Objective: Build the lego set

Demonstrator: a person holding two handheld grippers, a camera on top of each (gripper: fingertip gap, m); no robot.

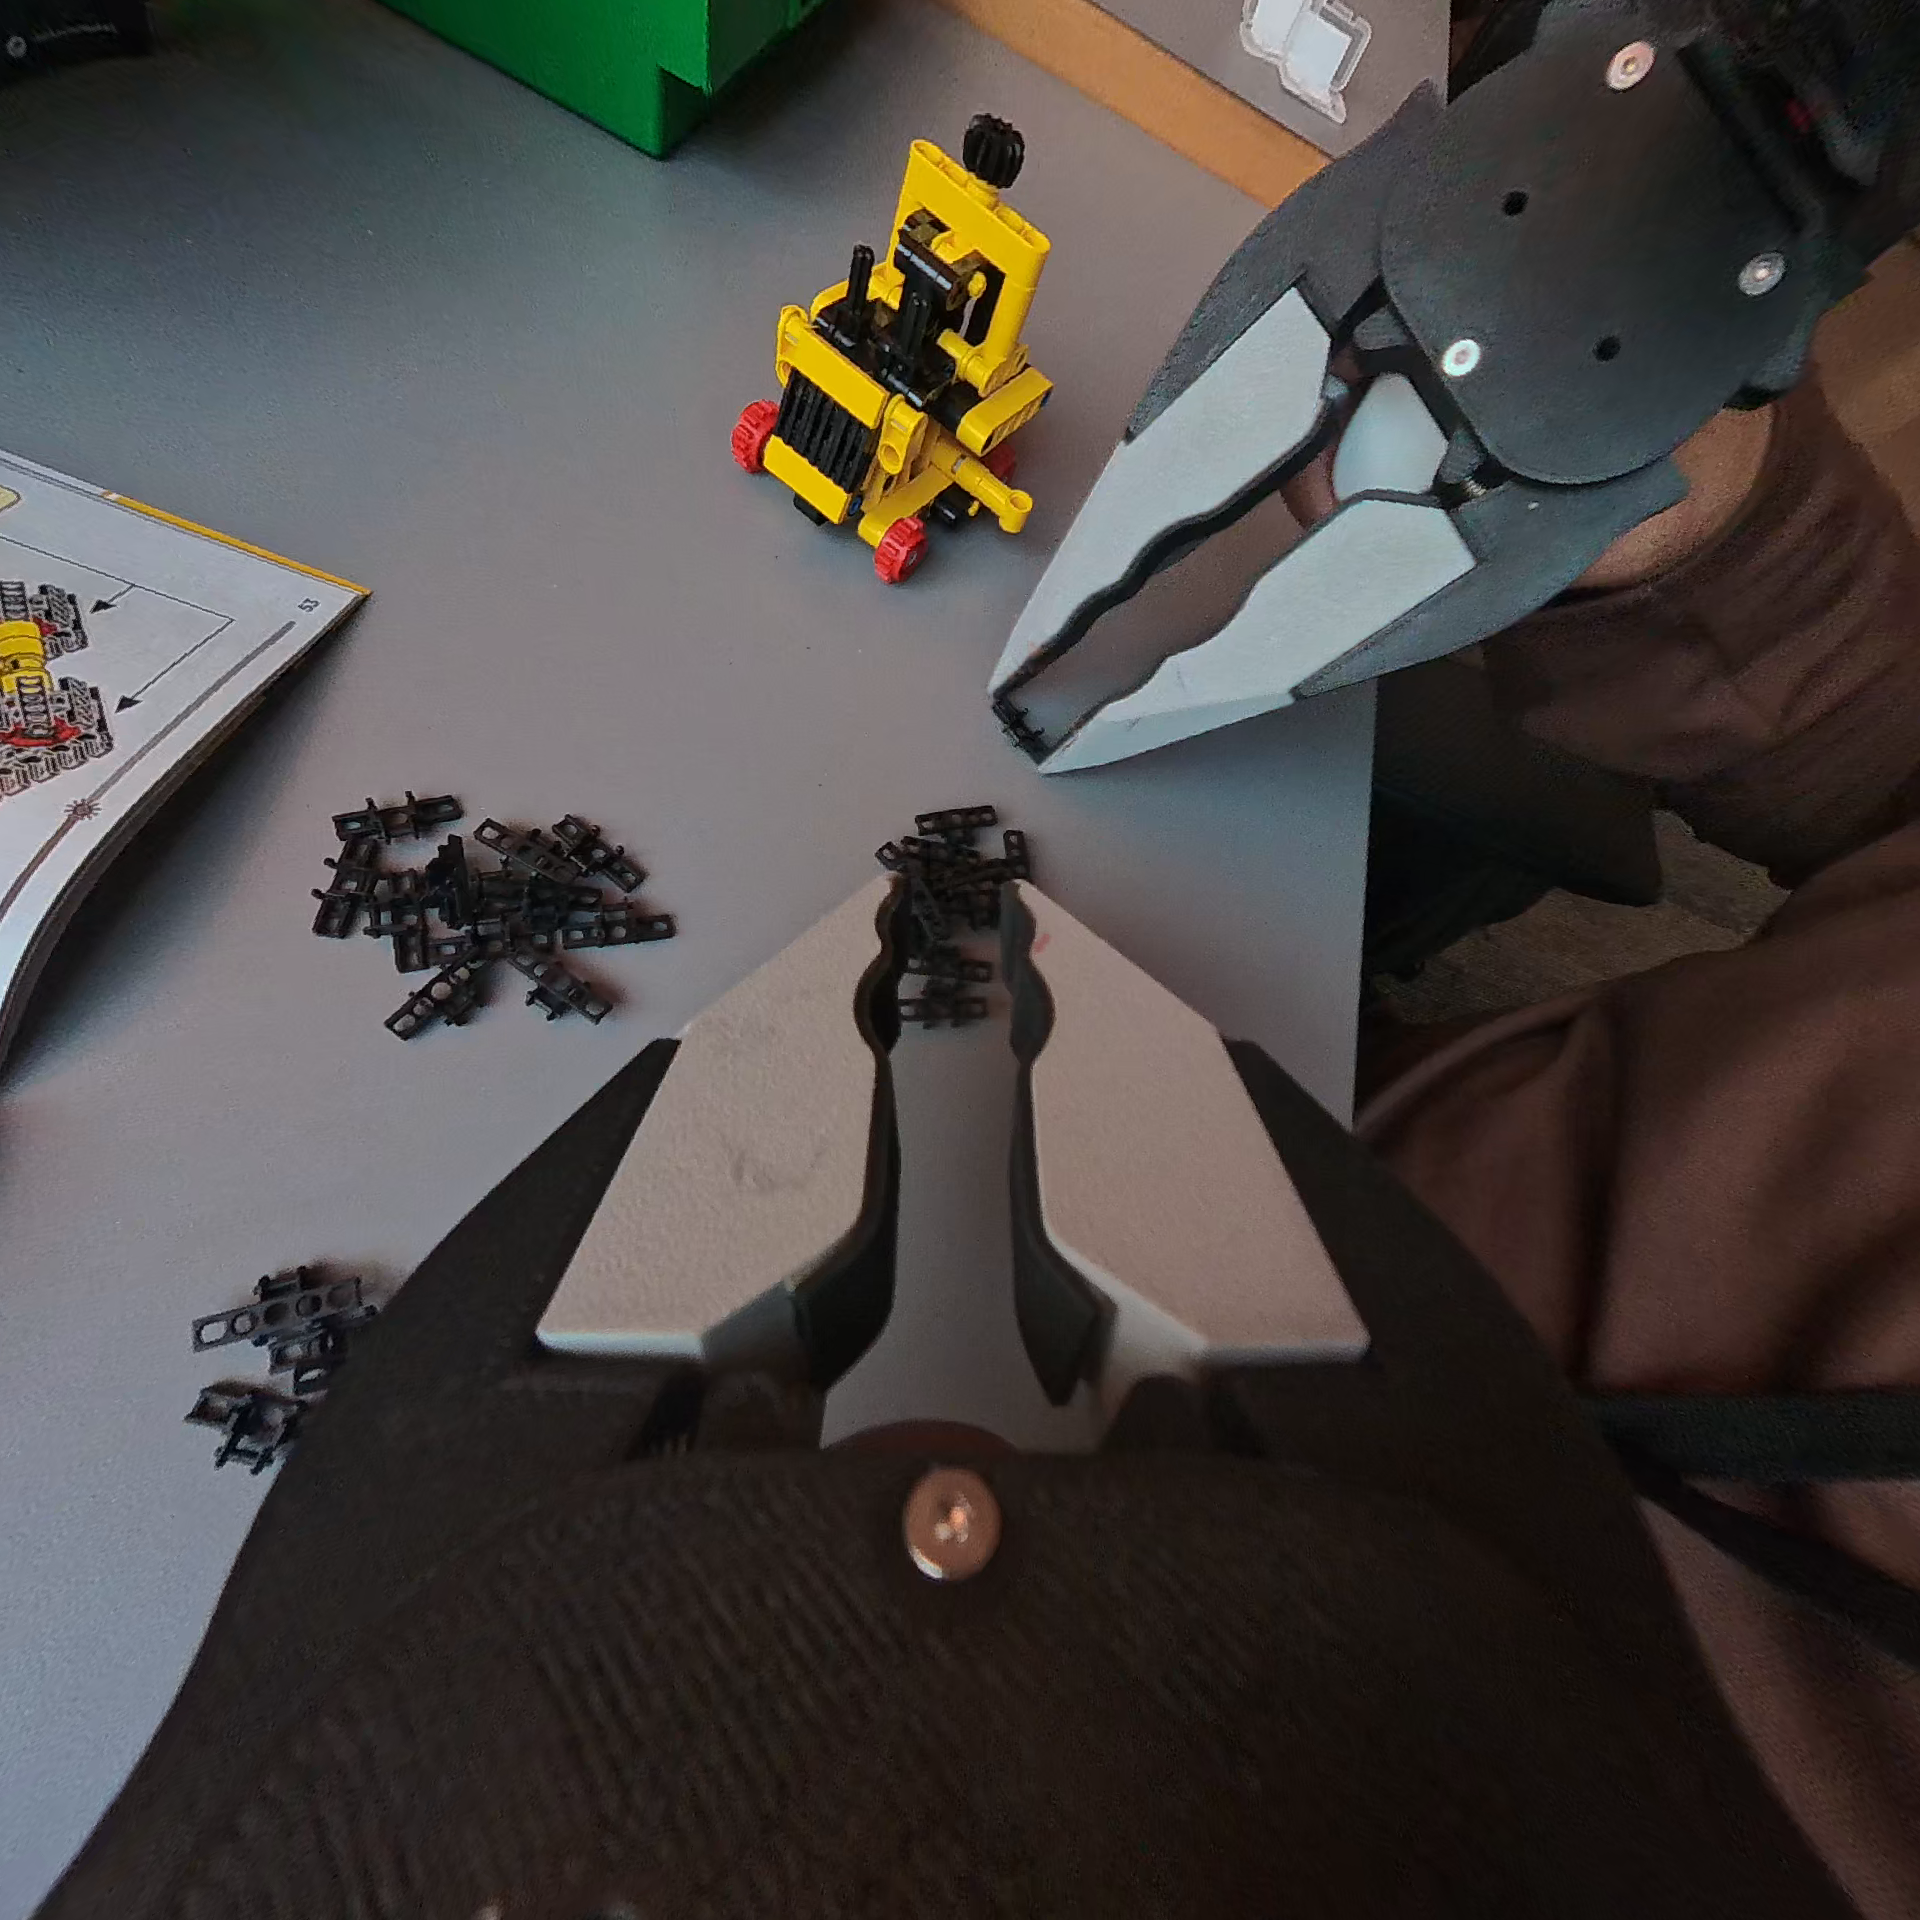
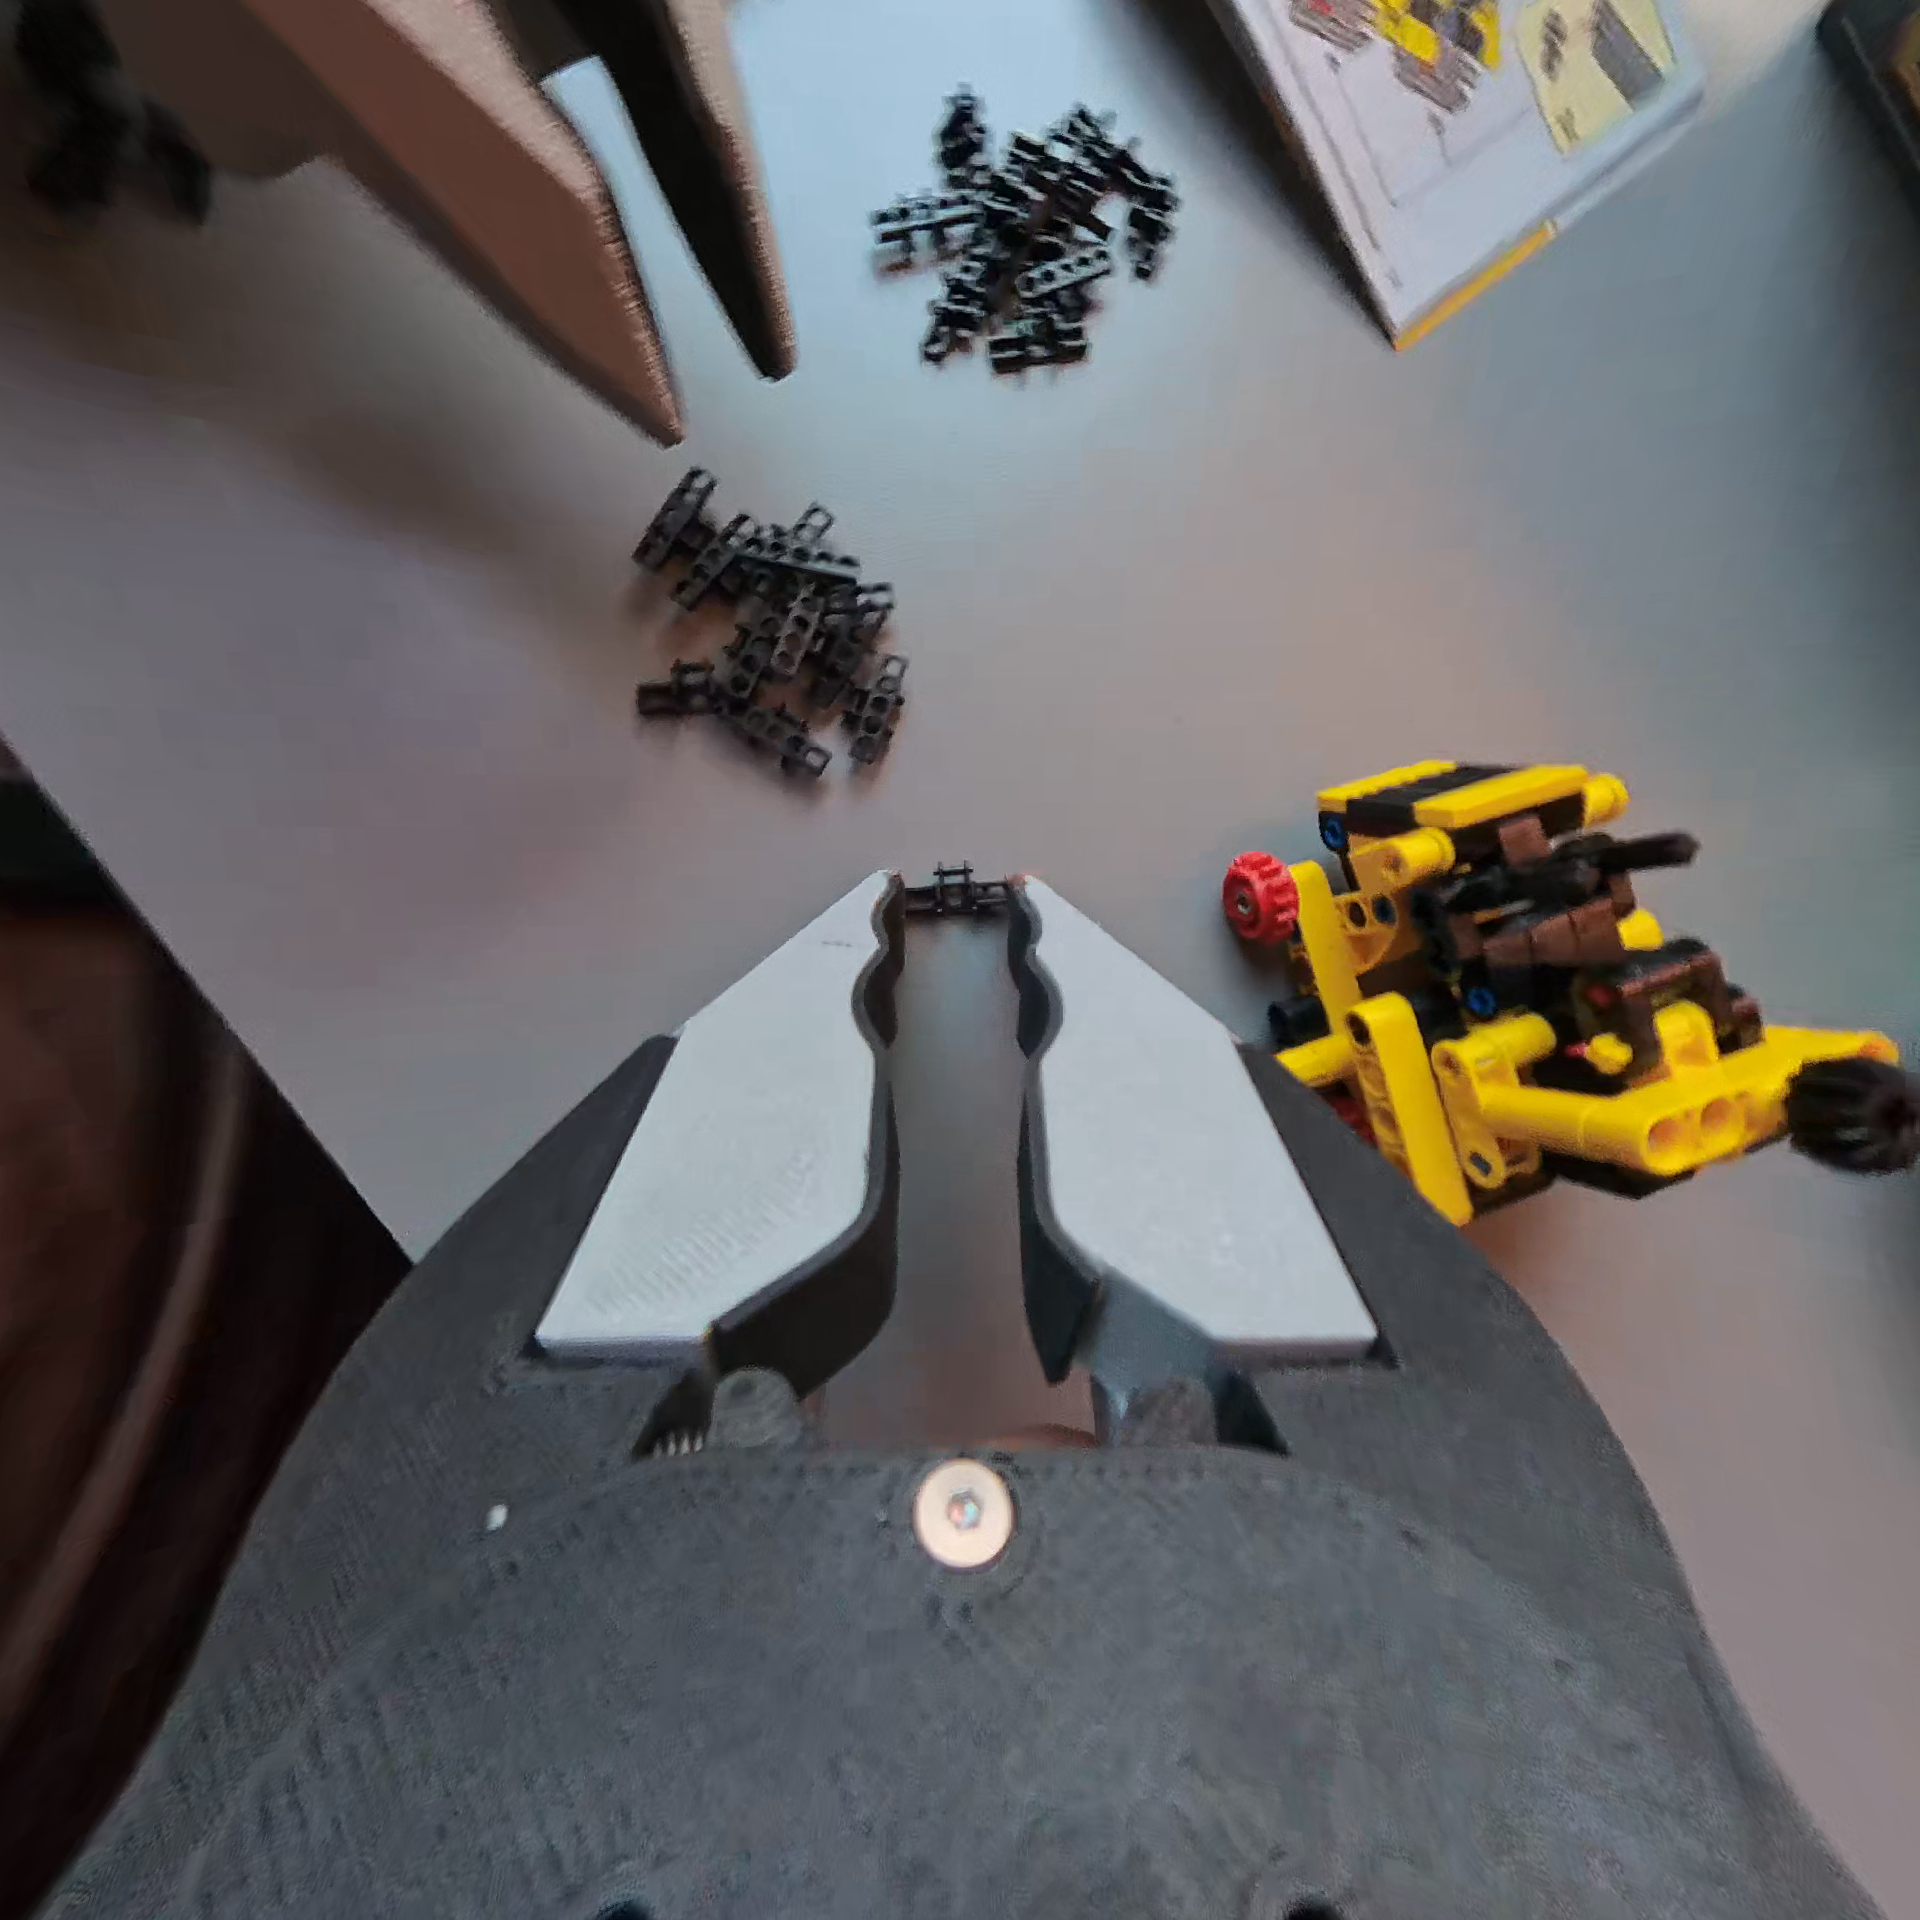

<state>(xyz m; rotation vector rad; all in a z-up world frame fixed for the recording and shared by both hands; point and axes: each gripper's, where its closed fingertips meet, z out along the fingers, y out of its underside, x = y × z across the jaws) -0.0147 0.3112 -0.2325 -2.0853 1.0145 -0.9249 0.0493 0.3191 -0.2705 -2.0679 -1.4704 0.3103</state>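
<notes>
Right gripper (image 2: pixel 956 883) pinching a single black track link (image 2: pixel 957 891) crosswise between its fingertips, above the grey table (image 2: pixel 312 831). Left gripper (image 1: pixel 951 891) with jaws parted and nothing between them, tips poised over a small heap of black links (image 1: pixel 951 852). Just beyond, to that gripper's left, a larger pile of links (image 1: pixel 488 914); a third clump (image 1: pixel 275 1340) near its body. Farther out, a yellow-and-black lego vehicle (image 1: pixel 904 364) with red hubs, upright on the table. At the left edge, an open instruction booklet (image 1: pixel 135 644); at the far edge, a green box (image 1: pixel 634 62).
</notes>
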